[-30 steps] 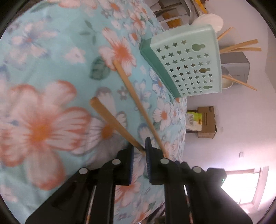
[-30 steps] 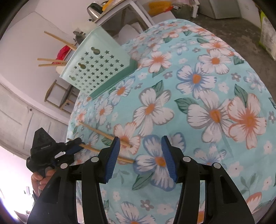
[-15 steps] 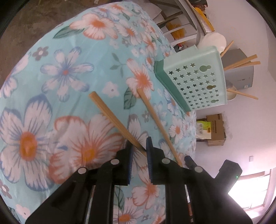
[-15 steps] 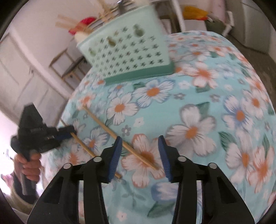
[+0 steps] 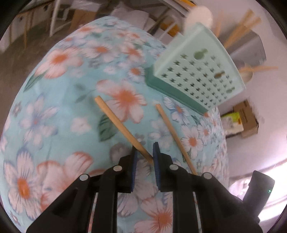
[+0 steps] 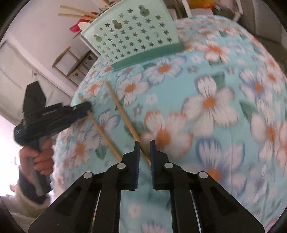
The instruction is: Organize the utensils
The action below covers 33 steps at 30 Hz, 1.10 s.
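While the flowered tablecloth (image 5: 53, 107) is filling most of both wrist views, the left gripper (image 5: 145, 157) is sitting at the lower middle of its own frame with its blue-padded fingers (image 5: 134, 161) drawn narrow around the near end of a wooden chopstick (image 5: 122, 125). That stick is slanting up and to the left across the cloth from the pads, and it is lying between them and touching the right one; the jaws have just been easing slightly apart. A second chopstick (image 5: 174, 138) is lying just to the right of it, running from the middle of the frame down toward the lower right.

In the right wrist view, the right gripper (image 6: 144, 152) is standing at the lower centre, its jaws having just been closing, and they are now pinching the second chopstick (image 6: 123, 116) near its lower end. The first chopstick (image 6: 103, 134) is showing at the left, with its far end in the left gripper (image 6: 84, 110), which a hand (image 6: 38, 157) is holding at the left edge.

A pale green holder (image 5: 197, 75) with star-shaped holes is standing on the cloth in the upper right of the left view, and in the upper middle of the right view (image 6: 132, 35), with more sticks (image 6: 77, 12) poking out of its top.
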Each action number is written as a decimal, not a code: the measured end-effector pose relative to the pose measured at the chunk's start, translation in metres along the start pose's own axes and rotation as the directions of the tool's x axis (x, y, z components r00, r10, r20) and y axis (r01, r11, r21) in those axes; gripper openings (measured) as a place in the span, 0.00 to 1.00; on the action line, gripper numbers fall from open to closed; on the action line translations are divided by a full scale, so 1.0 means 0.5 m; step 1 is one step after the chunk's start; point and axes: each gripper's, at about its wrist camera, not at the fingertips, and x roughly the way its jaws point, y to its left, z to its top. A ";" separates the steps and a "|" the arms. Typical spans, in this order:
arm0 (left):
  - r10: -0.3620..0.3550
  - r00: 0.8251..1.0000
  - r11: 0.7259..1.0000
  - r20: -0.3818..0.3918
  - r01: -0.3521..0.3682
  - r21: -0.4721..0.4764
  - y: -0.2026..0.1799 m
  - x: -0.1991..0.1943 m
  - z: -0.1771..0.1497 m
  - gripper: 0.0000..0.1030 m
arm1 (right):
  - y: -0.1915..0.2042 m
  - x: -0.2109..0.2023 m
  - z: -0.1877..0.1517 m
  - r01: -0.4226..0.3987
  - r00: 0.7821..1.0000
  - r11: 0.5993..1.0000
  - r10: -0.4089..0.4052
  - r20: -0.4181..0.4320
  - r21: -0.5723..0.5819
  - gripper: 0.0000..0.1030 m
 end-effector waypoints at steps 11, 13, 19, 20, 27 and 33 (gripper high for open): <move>0.057 0.998 0.978 -0.014 -0.053 0.202 -0.075 0.038 -0.022 0.16 | 0.012 -0.010 -0.077 -0.125 0.992 0.985 0.128 -0.021 0.118 0.05; 0.054 0.998 0.974 -0.024 -0.047 0.220 -0.080 0.037 -0.025 0.16 | 0.003 -0.021 -0.078 -0.117 0.993 0.984 0.119 -0.005 0.134 0.05; 0.045 0.998 0.961 -0.049 -0.029 0.276 -0.093 0.028 -0.054 0.16 | -0.051 -0.042 -0.067 -0.117 0.993 0.967 0.108 0.053 0.225 0.06; 0.047 0.998 0.957 -0.049 -0.031 0.288 -0.097 0.026 -0.059 0.16 | -0.061 -0.045 -0.068 -0.124 0.992 0.961 0.112 0.061 0.246 0.05; 0.058 0.996 0.940 -0.060 -0.034 0.338 -0.114 0.019 -0.081 0.16 | -0.102 -0.069 -0.071 -0.081 0.993 0.948 0.049 0.109 0.308 0.02; 0.064 0.995 0.940 -0.072 -0.036 0.338 -0.117 0.019 -0.088 0.16 | -0.122 -0.078 -0.066 -0.085 0.991 0.941 0.045 0.127 0.328 0.06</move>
